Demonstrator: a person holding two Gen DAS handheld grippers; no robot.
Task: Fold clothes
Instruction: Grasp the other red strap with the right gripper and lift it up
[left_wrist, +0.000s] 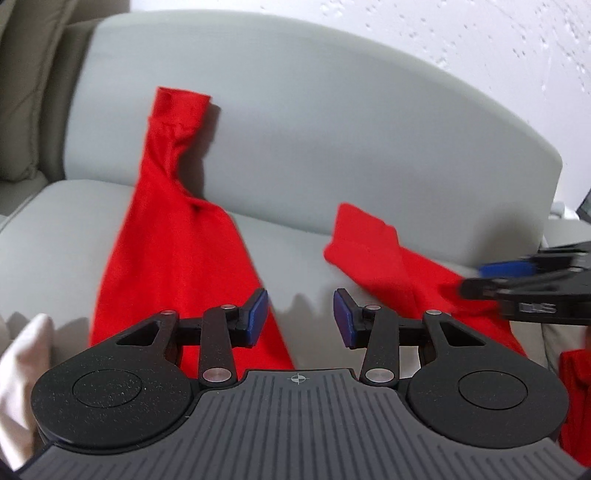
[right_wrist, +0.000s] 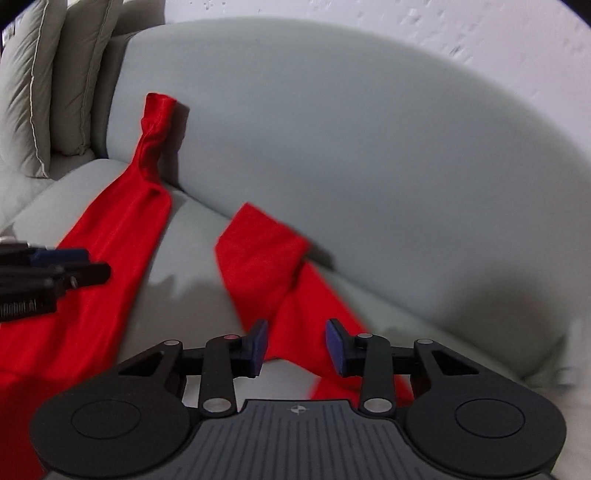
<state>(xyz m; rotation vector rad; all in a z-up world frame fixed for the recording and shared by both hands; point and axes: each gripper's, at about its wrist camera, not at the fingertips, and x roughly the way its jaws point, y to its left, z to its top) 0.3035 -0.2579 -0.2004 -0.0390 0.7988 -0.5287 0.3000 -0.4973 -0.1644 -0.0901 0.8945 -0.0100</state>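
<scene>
Both grippers hover empty, jaws apart: left gripper (left_wrist: 300, 317), right gripper (right_wrist: 296, 345). Red trousers (left_wrist: 177, 236) sprawl ahead on the grey sofa (left_wrist: 314, 122). Risk: pinching one fabric layer, skewing the fold.

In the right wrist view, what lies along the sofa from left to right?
Grey piped cushions → blurred black left gripper → long red sleeve climbing the sofa backrest → shorter red sleeve folded back on the seat → bare grey sofa backrest.
</scene>
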